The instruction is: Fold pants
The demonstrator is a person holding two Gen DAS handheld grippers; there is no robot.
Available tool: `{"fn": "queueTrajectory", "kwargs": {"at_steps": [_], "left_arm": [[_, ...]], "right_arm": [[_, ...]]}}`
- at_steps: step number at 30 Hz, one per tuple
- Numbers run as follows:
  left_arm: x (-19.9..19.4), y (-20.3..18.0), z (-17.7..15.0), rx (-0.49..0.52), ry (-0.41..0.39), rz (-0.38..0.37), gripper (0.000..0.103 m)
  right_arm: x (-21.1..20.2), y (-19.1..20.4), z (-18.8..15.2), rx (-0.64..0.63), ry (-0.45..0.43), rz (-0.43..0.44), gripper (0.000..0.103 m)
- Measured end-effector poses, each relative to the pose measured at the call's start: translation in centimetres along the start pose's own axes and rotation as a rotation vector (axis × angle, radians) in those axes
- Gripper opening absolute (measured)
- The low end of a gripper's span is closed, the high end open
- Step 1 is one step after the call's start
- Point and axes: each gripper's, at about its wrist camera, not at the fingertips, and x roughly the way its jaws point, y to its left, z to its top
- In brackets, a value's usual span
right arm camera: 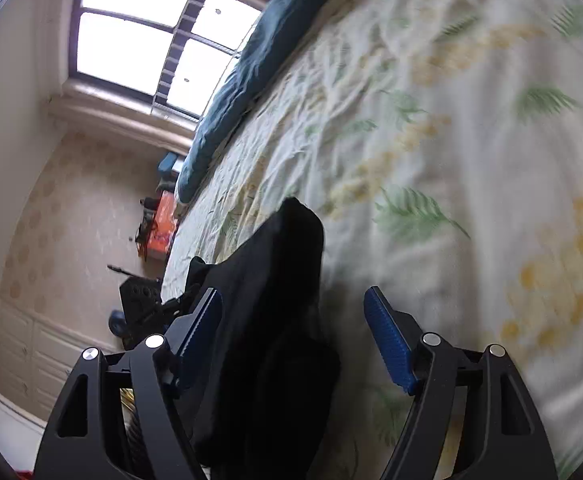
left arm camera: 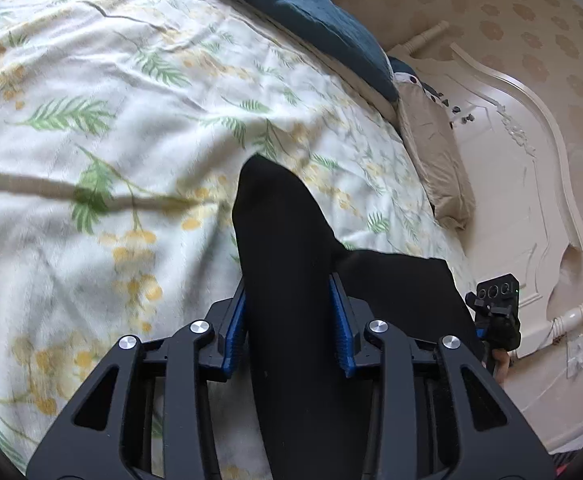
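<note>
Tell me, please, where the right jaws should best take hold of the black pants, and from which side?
Probably the raised black fold of the pants already standing between the open right gripper. Come straight along the bedspread and close across the fold, which is thin and upright there. The left gripper grips another fold.

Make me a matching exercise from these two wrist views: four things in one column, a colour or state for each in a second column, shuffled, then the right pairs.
Column one:
1. pants
2. left gripper
3. right gripper
4. bedspread

Column two:
A. jaws wide apart, one pad clear of the cloth
B. black, bunched up
C. white with green fronds and yellow flowers
D. blue pads close against black cloth on both sides

Pairs: 1-B, 2-D, 3-A, 4-C
</note>
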Motion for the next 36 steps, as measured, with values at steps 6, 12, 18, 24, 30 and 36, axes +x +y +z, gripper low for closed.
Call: {"fn": "queueTrajectory", "kwargs": {"at_steps": [6, 12, 18, 24, 30, 36], "left_arm": [[-0.3, 0.2, -0.8, 0.002, -0.006, 0.0, 0.043], [-0.3, 0.4, -1.0, -0.005, -0.009, -0.01, 0.045], [-0.4, 0.5, -1.1, -0.01, -0.013, -0.017, 0.048], [-0.3, 0.2, -1.1, -0.008, -0.004, -0.006, 0.052], [-0.2, -0.3, -0.9, -0.003, 0.016, 0.001, 0.059], [-0.1, -0.8, -1.1, 0.033, 0.031, -0.004, 0.067]], "right_arm": [[-4.5, 1.1, -2.9, 0.023, -0.124, -0.022, 0.072], [-7.1, 3.3, -7.7, 0.067, -0.087, 0.118, 0.072], [-4.4, 3.4, -8.8, 0.083, 0.001, 0.119, 0.069], [-1.6, 3.3, -6.7, 0.058, -0.029, 0.062, 0.032], [-3.3, 4.3, -9.0, 0.061, -0.053, 0.106, 0.015], [-4.7, 4.4, -13.0, 0.078, -0.017, 0.108, 0.014]]}}
